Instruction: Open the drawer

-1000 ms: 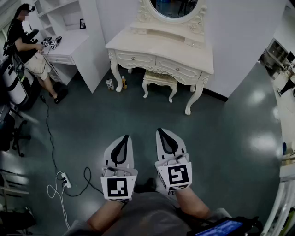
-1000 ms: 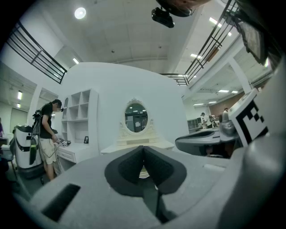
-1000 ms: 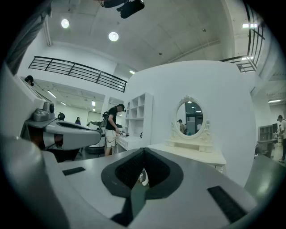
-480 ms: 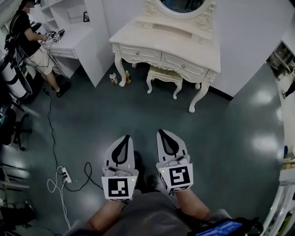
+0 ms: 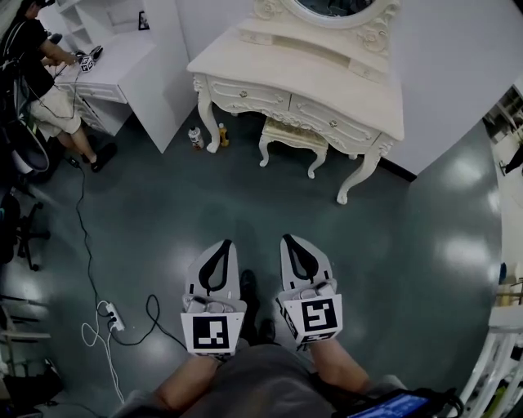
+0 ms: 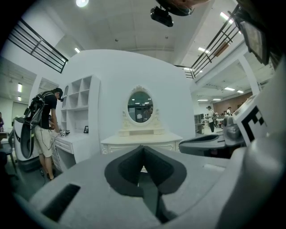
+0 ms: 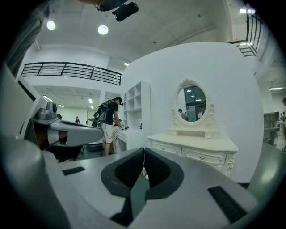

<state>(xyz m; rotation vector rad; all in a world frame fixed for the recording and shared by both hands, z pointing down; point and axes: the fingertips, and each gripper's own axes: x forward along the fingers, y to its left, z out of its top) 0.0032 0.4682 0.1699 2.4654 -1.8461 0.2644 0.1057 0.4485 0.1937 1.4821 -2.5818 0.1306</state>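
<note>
Left gripper (image 5: pixel 225 243): at 6 o'clock of the head view, low over the floor (image 5: pixel 163 212), aimed toward 12 o'clock; jaws pressed together, nothing between them; marker cube (image 5: pixel 212 333) at the rear, by the person's forearm.
Right gripper (image 5: pixel 287 239): just beside the left one, on its 3 o'clock side, aimed the same way; jaws together as well, holding nothing.
Dressing table (image 5: pixel 327 77): cream, with carved legs, at 12 o'clock against the white wall; well apart from both grippers.
Drawers (image 5: pixel 248 95): two side by side in the front of the dressing table, each with a small knob; both shut, neither touched by a gripper.
Mirror (image 5: pixel 339 6): oval, in a carved frame, upright at the back of the dressing table's surface.
Stool (image 5: pixel 290 137): cream, tucked under the dressing table between its front legs.
Bottles (image 5: pixel 196 139): two small ones upright on the floor beside the table's left front leg, toward 11 o'clock.
White desk (image 5: pixel 122 57): at 10 to 11 o'clock, with open shelves above it.
Other person (image 5: pixel 37 73): at 10 o'clock, in a dark top and light shorts, standing at the white desk with hands on its surface.
Power strip (image 5: pixel 110 314): on the floor at 8 o'clock, with cables looping away from it.
</note>
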